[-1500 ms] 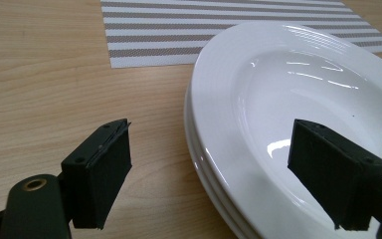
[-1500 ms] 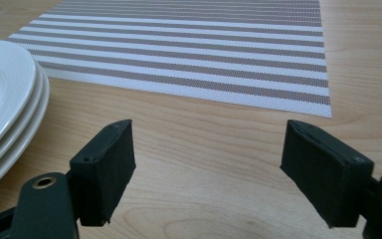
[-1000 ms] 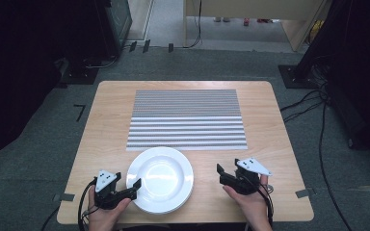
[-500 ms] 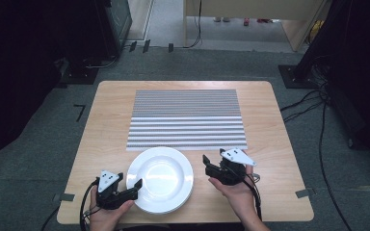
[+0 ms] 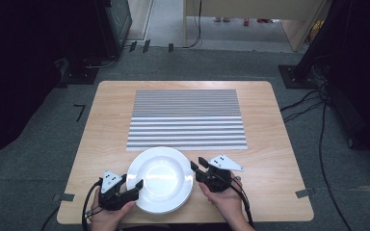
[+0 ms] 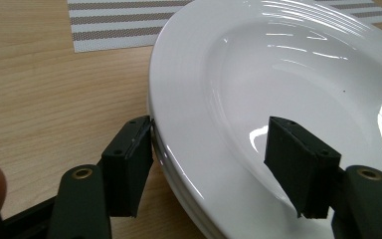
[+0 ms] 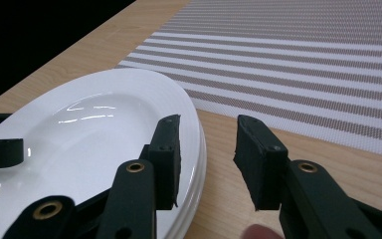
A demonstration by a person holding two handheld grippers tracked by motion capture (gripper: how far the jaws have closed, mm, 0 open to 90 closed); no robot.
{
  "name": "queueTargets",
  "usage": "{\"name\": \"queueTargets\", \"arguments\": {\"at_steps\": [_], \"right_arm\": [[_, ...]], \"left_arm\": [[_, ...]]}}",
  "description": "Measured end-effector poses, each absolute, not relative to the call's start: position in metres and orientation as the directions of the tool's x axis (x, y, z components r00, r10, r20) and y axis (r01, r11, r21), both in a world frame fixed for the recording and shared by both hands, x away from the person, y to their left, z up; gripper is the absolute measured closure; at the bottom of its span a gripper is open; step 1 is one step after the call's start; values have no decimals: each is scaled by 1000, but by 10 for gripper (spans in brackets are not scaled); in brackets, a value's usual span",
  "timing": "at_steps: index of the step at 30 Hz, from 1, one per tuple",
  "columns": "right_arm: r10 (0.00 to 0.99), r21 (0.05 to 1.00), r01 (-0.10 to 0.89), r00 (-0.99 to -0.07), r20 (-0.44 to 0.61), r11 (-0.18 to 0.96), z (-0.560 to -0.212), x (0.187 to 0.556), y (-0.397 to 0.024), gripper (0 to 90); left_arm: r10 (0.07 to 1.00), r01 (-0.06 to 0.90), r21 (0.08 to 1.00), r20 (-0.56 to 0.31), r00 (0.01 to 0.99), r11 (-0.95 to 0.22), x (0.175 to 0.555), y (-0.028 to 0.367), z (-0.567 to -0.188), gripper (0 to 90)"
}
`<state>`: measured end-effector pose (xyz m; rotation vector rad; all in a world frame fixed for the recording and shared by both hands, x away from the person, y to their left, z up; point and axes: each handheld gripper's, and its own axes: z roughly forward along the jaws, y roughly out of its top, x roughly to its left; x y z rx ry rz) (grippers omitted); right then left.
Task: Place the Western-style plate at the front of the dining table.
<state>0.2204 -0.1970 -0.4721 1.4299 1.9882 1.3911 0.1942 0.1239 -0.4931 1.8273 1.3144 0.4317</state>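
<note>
A white plate [image 5: 160, 178] lies at the front of the wooden table, on top of at least one more plate whose rim shows beneath it. My left gripper [image 5: 134, 182] sits at its left rim. In the left gripper view the plate [image 6: 278, 64] has one jaw of that gripper [image 6: 211, 139] against its outer edge and the other jaw above its bowl. My right gripper [image 5: 197, 163] straddles the right rim [image 7: 79, 134], one jaw over the rim and one outside [image 7: 208, 139]. Both grippers' jaws have just been closing with the rim between them, and neither pair presses on it.
A grey and white striped placemat [image 5: 187, 119] lies flat behind the plates in the middle of the table [image 5: 279, 159]. Bare wood runs along both sides. Cables trail from both grippers off the front edge, and dark equipment stands on the floor around the table.
The right gripper has moved left up to the plate's right rim and its jaws have narrowed. The left gripper has stayed at the left rim with its jaws narrowing.
</note>
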Motion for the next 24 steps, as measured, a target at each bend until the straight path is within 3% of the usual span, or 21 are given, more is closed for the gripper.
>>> {"name": "queueTargets", "arguments": {"at_steps": [11,24], "right_arm": [[789,770,635,-444,424,-56,-488,222,-193,692],[692,632,732,-319,648,-254,-499,228,-203,732]], "left_arm": [[905,618,779,-180,385,-109,195,126,-494,448],[907,616,782,-182,380,-101,194,127,-494,462]]}}
